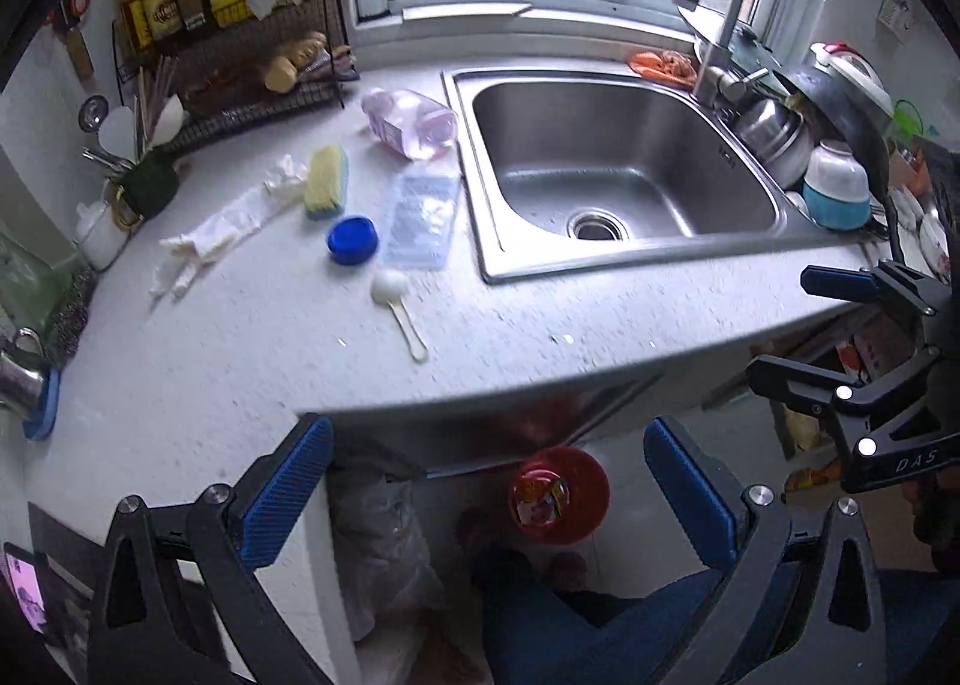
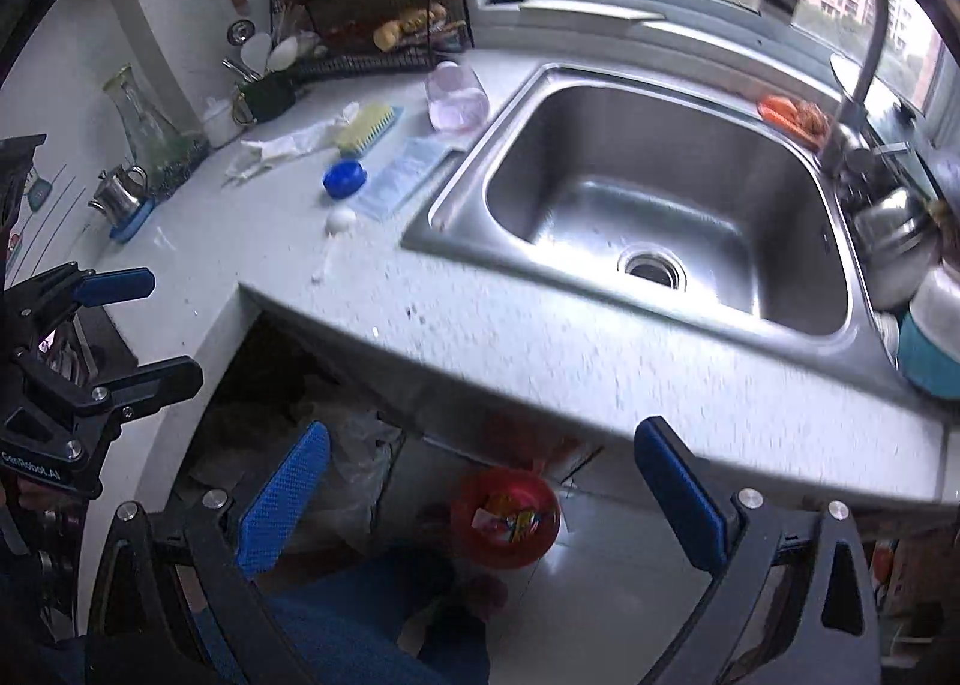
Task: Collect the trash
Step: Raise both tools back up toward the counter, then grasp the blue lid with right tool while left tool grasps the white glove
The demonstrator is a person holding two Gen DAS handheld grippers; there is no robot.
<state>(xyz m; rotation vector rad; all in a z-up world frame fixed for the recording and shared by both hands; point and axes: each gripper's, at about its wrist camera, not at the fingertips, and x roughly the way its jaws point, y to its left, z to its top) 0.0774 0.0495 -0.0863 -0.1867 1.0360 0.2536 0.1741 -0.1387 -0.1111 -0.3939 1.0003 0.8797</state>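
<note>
Left gripper (image 1: 489,496) sat nearest the lens, blue pads spread wide, nothing between them; right gripper (image 2: 480,496) likewise gaped empty. Below both, under the counter edge, a red bin (image 2: 507,517) stood on the floor with colourful wrappers already in it. Trash left on the countertop (image 1: 240,361), all left of the sink (image 1: 624,169): crumpled white glove (image 1: 222,232), blue cap (image 1: 353,240), clear plastic tray (image 1: 420,220), tipped-over pink bottle (image 1: 411,122), white spoon (image 1: 399,304); yellow scrub brush (image 1: 327,182) lay beside the glove, probably not trash. Next step judged as reaching for one piece; spoon and cap lay closest to the edge, so best taken first. Advice: come down from above, straddle the item squarely, close on the cap's rim or the spoon's bowl; the flat handle would likely slip.
</note>
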